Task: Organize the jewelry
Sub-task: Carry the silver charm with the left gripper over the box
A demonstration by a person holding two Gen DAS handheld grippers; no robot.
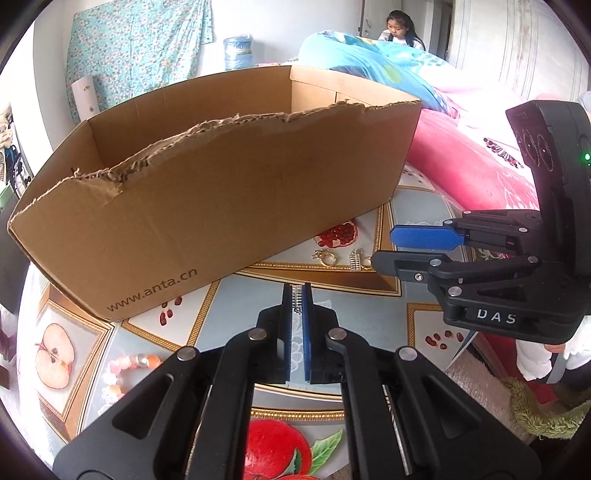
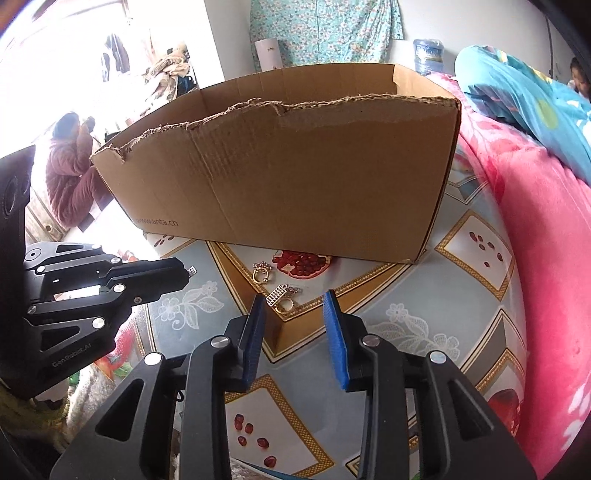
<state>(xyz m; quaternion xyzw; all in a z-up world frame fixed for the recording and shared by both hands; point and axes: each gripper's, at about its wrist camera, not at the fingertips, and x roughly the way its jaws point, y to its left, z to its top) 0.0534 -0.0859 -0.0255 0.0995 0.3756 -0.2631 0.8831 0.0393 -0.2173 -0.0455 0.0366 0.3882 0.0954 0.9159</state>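
Observation:
A torn brown cardboard box (image 1: pixel 207 192) stands on the patterned table; it also shows in the right wrist view (image 2: pixel 295 177). My left gripper (image 1: pixel 297 295) is shut on a small silver jewelry piece (image 1: pixel 296 300), held above the table in front of the box; it also shows in the right wrist view (image 2: pixel 186 275). Two gold rings lie by the box: one with a charm (image 2: pixel 261 274) and one with a ladder-like charm (image 2: pixel 280 300); they also show in the left wrist view (image 1: pixel 327 257), (image 1: pixel 358 260). My right gripper (image 2: pixel 293 306) is open just above the ladder-charm ring.
A pink beaded bracelet (image 1: pixel 125 373) lies on the table at the left. A pink blanket (image 2: pixel 535 240) and blue quilt (image 1: pixel 376 62) lie on the bed to the right. A person (image 2: pixel 74 177) sits at the far left, another (image 1: pixel 397 31) behind the bed.

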